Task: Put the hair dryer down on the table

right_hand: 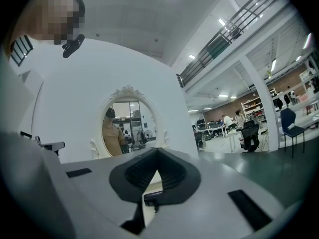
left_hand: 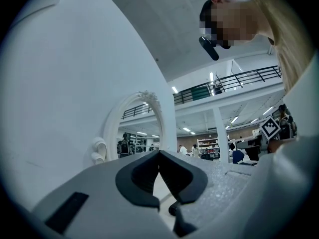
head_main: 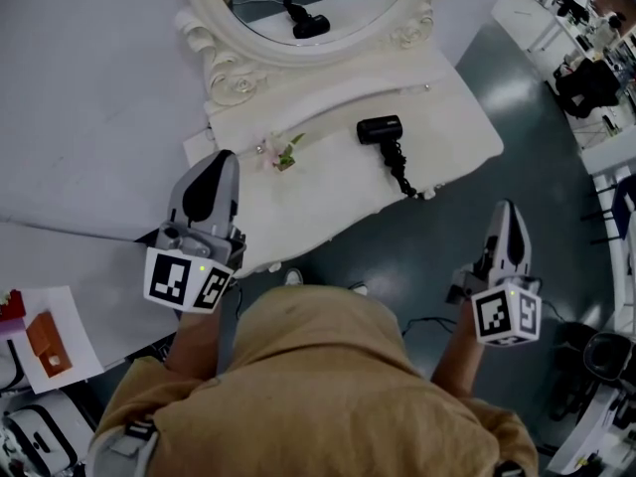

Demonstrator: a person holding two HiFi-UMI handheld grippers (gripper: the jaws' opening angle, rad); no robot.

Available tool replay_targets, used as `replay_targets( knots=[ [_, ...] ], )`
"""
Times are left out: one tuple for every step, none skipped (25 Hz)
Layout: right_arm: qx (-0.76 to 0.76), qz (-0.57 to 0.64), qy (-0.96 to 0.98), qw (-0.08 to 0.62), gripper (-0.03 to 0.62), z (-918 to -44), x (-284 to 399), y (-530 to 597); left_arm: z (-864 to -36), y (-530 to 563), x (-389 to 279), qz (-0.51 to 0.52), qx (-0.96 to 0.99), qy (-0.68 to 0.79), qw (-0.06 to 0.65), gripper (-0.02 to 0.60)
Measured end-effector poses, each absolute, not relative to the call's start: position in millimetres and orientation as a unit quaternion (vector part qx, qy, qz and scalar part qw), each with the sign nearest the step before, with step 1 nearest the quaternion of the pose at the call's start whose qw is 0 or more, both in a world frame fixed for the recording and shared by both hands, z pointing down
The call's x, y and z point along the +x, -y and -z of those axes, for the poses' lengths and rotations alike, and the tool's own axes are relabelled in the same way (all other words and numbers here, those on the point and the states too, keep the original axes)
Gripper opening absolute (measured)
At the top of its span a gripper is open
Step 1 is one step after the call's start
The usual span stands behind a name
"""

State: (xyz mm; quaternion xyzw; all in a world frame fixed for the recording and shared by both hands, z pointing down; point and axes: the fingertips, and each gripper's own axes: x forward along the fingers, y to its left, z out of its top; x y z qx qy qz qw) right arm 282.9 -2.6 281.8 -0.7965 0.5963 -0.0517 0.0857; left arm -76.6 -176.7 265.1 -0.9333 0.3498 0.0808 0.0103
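The black hair dryer [head_main: 381, 130] lies on its side on the white dressing table [head_main: 328, 202], and its coiled cord [head_main: 401, 173] trails toward the front edge. My left gripper [head_main: 225, 156] hovers over the table's left front part, well left of the dryer, shut and holding nothing. My right gripper [head_main: 507, 208] hangs over the floor to the right of the table, also shut and holding nothing. In the left gripper view [left_hand: 159, 153] and the right gripper view [right_hand: 157, 151] the jaw tips meet with nothing between them.
An oval mirror [head_main: 238, 43] in an ornate white frame stands at the back of the table. A small flower sprig [head_main: 286, 154] lies left of the dryer. A white wall panel [head_main: 79, 97] runs along the left. Desks and chairs [head_main: 586, 78] stand at the far right.
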Motion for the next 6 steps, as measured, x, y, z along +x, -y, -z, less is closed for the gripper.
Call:
replay_targets(
  knots=[
    [-0.795, 0.05, -0.598, 0.086, 0.003, -280.2, 282.8, 3.6, -264.9, 176.4, -76.1, -0.08, -0.933, -0.351, 0.01, 0.003],
    [-0.794, 0.049, -0.599, 0.085, 0.003, -279.2, 283.0, 4.2, -264.8, 176.1, -75.4, -0.08, -0.933, -0.352, 0.011, 0.003],
    [-0.794, 0.049, -0.6, 0.085, 0.003, -279.3, 283.9, 4.0, -264.7, 175.7, -74.5, -0.08, -0.933, -0.352, 0.011, 0.003],
    [-0.794, 0.049, -0.6, 0.084, 0.003, -279.6, 284.8, 3.6, -264.6, 175.3, -73.6, -0.079, -0.932, -0.352, 0.011, 0.003],
    [-0.793, 0.048, -0.601, 0.083, 0.003, -279.4, 285.2, 3.6, -264.5, 174.8, -72.6, -0.079, -0.932, -0.353, 0.012, 0.003],
    [-0.792, 0.047, -0.602, 0.083, 0.003, -278.9, 285.6, 3.7, -264.5, 174.3, -71.6, -0.079, -0.932, -0.353, 0.012, 0.003]
  ],
)
